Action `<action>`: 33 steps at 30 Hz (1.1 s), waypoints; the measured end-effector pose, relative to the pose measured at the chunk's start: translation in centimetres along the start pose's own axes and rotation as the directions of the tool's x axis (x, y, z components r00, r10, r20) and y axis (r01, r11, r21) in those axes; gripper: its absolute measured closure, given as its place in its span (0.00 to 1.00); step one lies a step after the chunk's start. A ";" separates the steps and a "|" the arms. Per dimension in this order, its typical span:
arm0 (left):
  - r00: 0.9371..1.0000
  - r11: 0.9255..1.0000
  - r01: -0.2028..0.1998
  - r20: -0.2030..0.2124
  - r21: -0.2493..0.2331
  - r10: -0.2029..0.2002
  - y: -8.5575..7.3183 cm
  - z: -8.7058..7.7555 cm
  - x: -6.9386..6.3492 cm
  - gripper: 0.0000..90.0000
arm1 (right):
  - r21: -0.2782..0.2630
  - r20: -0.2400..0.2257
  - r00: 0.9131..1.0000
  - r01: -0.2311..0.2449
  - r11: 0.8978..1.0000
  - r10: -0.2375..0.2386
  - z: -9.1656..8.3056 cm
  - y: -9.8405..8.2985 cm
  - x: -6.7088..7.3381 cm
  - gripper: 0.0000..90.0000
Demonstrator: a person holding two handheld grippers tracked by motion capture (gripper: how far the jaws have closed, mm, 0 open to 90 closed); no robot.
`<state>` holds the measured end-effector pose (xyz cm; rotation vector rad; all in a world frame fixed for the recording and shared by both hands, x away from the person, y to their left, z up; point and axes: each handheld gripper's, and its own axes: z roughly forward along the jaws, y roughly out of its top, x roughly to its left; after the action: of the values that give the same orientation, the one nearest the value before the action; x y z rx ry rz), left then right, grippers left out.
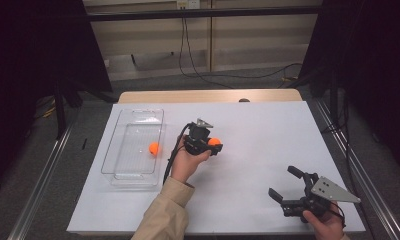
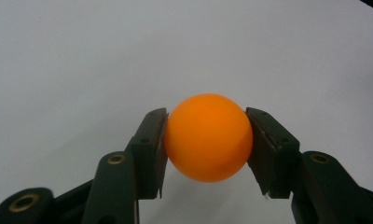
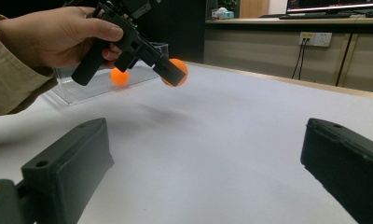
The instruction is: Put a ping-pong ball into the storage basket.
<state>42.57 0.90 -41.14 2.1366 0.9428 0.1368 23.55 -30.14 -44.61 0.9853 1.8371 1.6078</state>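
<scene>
Currently left claw [image 1: 211, 145] clamped on orange ball [image 2: 208, 136], held above white worktop [image 1: 258, 130] just right of clear bin [image 1: 133, 172] (second ball [image 1: 153, 148] inside). Ball likely light, smooth, rolls easily; grip across widest part. Right claw [image 1: 284, 184] apart, empty, near front edge. Room dim, carpeted floor [image 1: 88, 100].

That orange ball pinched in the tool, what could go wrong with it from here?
1. The ball is smooth and round, and the left gripper holds it only by two small spots on its sides; it might squirt out.
2. It hangs above the bare table, so a drop would likely send it rolling off.
3. The clear tray already holds another orange ball; a careless release could bounce off it.
</scene>
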 end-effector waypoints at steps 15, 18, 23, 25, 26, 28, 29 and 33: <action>1.000 1.000 0.024 0.000 -0.020 -0.024 -0.2 -1.0 0.6 0.57 | 0.000 -0.001 1.000 0.002 1.000 -0.002 0.0 0.0 0.0 0.01; 0.999 0.999 0.034 -0.002 -0.023 -0.034 -0.2 -1.3 0.9 0.57 | -0.003 -0.003 1.000 0.002 1.000 -0.002 -0.1 0.1 0.0 0.01; 0.999 0.999 0.042 -0.008 -0.029 -0.042 -0.3 -1.8 1.1 0.57 | -0.003 -0.003 1.000 0.002 1.000 -0.002 -0.1 0.1 0.0 0.01; 0.999 0.999 0.041 -0.008 -0.031 -0.042 -0.2 -1.9 1.2 0.57 | -0.003 -0.002 1.000 0.002 1.000 -0.002 -0.1 0.1 0.0 0.01; 0.999 0.999 0.042 -0.011 -0.030 -0.043 -0.2 -2.0 1.2 0.57 | -0.002 -0.001 1.000 0.001 1.000 -0.001 -0.1 0.0 0.0 0.01; 0.999 0.999 0.042 -0.014 -0.030 -0.042 -0.3 -2.2 1.3 0.57 | -0.002 -0.001 1.000 0.000 1.000 -0.001 -0.1 0.0 0.0 0.01; 0.999 0.999 0.038 -0.017 -0.029 -0.038 -0.3 -2.2 1.4 0.57 | -0.002 -0.002 1.000 0.001 1.000 -0.001 -0.1 0.1 0.0 0.01; 0.999 0.999 0.038 -0.022 -0.028 -0.038 -0.3 -2.4 1.5 0.57 | -0.002 -0.002 1.000 0.002 1.000 -0.002 -0.1 0.0 0.1 0.01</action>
<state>42.58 3.51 -40.00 2.0941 0.9883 0.1541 23.47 -30.15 -44.55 0.9811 1.8369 1.6100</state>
